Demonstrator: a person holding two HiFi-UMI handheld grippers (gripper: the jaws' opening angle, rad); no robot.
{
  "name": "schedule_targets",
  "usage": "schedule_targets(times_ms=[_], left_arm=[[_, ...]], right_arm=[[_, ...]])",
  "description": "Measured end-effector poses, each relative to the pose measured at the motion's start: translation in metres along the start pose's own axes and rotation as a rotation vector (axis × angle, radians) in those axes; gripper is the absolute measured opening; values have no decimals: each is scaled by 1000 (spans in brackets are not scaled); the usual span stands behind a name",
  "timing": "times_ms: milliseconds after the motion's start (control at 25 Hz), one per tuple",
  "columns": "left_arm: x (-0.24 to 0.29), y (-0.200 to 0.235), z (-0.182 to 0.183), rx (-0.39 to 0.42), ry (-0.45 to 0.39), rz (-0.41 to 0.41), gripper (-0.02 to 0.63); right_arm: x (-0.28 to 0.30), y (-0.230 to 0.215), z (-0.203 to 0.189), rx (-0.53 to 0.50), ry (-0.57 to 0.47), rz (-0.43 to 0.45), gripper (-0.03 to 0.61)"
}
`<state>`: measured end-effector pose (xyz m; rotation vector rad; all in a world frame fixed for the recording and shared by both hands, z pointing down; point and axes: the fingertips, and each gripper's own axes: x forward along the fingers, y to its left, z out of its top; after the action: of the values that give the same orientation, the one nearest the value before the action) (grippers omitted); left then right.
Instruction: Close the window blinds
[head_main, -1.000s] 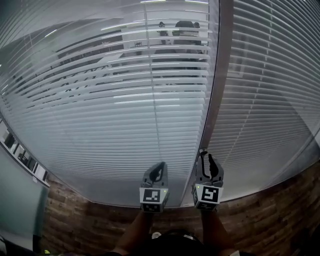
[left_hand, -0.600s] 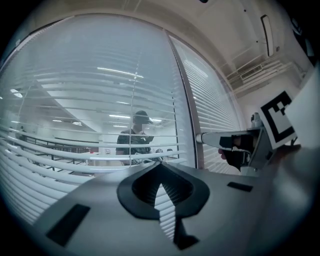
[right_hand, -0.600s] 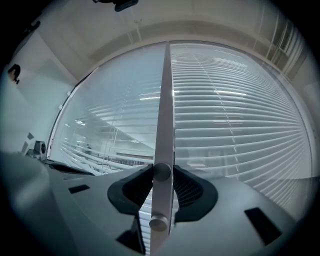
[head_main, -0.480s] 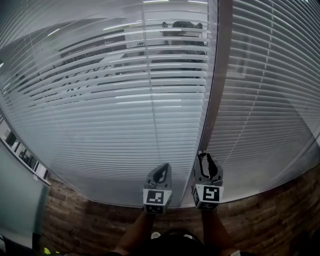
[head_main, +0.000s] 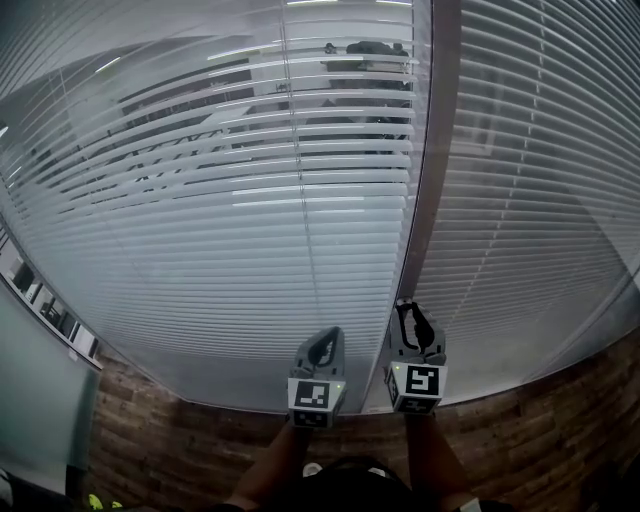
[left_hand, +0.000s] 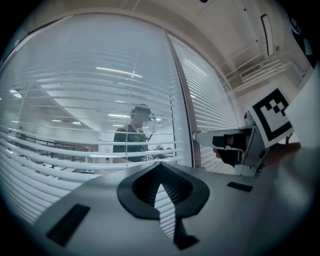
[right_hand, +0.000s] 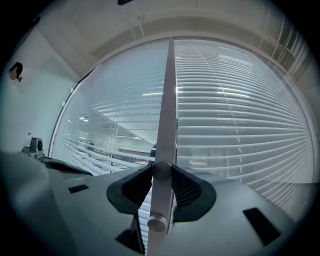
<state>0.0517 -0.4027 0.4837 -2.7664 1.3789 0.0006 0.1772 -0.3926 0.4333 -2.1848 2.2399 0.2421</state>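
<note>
Blind wand (right_hand: 169, 100) clasped between right gripper (right_hand: 161, 171) jaws, just been opening | left gripper (left_hand: 160, 175) jaws together, empty

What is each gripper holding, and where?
Right gripper pinches the round knob on the window post, its sides between the jaw tips, which have just been opening. Left gripper: shut, empty.

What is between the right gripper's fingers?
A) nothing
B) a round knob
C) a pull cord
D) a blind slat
B: in the right gripper view the right gripper has the round knob on the grey post between its fingers, which have just been opening.
</note>
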Motion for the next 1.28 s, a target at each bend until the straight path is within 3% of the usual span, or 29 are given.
schedule_targets(times_ms=[80, 200, 520, 600, 720, 840, 880, 960, 1280], left_arm=[[1, 2, -6, 17, -14, 9, -6], [-1, 2, -7, 27, 19, 10, -6], [0, 7, -7, 30, -14, 8, -6], [-1, 11, -7, 27, 11, 11, -6], [-2, 19, -4, 6, 59, 19, -6], [-1, 32, 0, 23, -1, 57, -6], [-1, 35, 0, 34, -5, 69, -6], [-4, 35, 1, 28, 22, 80, -6], [-9, 28, -2, 12, 38, 73, -6]], right_arm=[[0, 0, 0, -29, -6, 9, 126], [2, 2, 1, -157, -10, 30, 126], [0, 12, -3, -830, 67, 92, 126], [0, 14, -6, -978, 71, 97, 126], [0, 14, -8, -1165, 64, 104, 126], [1, 16, -9, -1255, 35, 98, 126], [0, 17, -8, -1210, 23, 105, 126], [-5, 20, -1, -1004, 0, 129, 138], [-7, 3, 8, 76, -20, 112, 156]])
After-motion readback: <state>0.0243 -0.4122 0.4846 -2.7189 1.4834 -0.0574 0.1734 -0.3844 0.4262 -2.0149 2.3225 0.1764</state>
